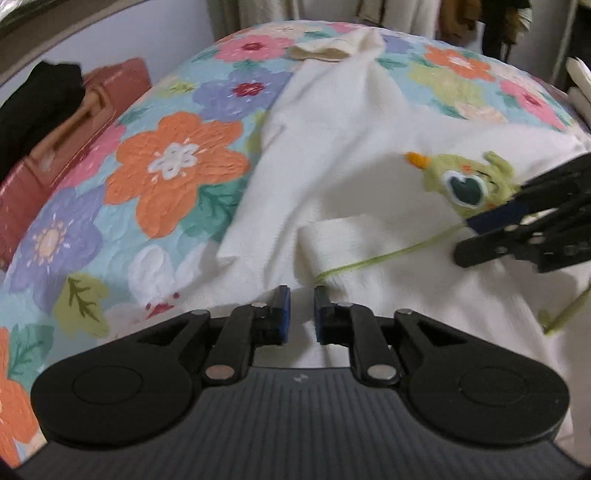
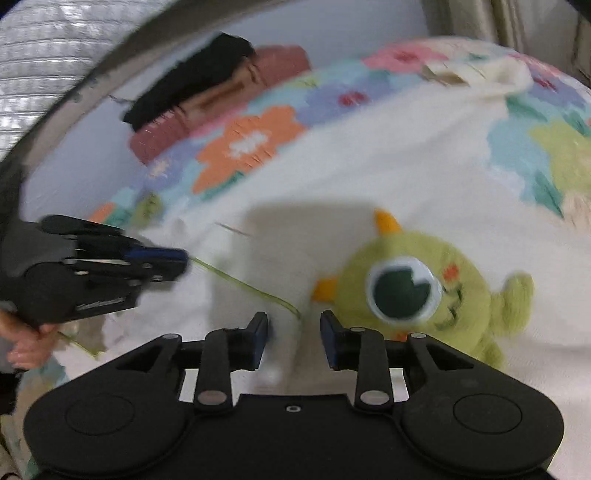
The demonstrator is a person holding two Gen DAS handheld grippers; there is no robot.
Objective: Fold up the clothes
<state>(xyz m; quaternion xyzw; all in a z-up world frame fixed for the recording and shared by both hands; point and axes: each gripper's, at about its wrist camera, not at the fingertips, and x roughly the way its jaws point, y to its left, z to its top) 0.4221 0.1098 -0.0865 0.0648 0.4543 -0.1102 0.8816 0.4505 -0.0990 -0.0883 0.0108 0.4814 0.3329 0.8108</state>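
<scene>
A white knit garment (image 1: 351, 155) lies spread on a floral quilt (image 1: 173, 166). It carries a green one-eyed monster patch (image 2: 413, 288) with orange horns, and a loose green yarn strand (image 1: 388, 254) trails from it. My left gripper (image 1: 302, 314) hovers low over a rumpled fold near the garment's left edge. Its jaws stand a narrow gap apart, with white cloth showing in the gap and no pad pressing on it. My right gripper (image 2: 294, 334) is open just left of the monster patch, over a raised white fold. Each gripper shows in the other's view: right gripper (image 1: 467, 238), left gripper (image 2: 181, 266).
A reddish suitcase (image 1: 74, 122) with a black cloth (image 1: 37, 96) on it stands beyond the bed's left edge. A small cream item (image 1: 325, 50) lies at the far end of the quilt. Clothes hang behind (image 1: 461, 18). A person's hand (image 2: 26, 347) holds the left gripper.
</scene>
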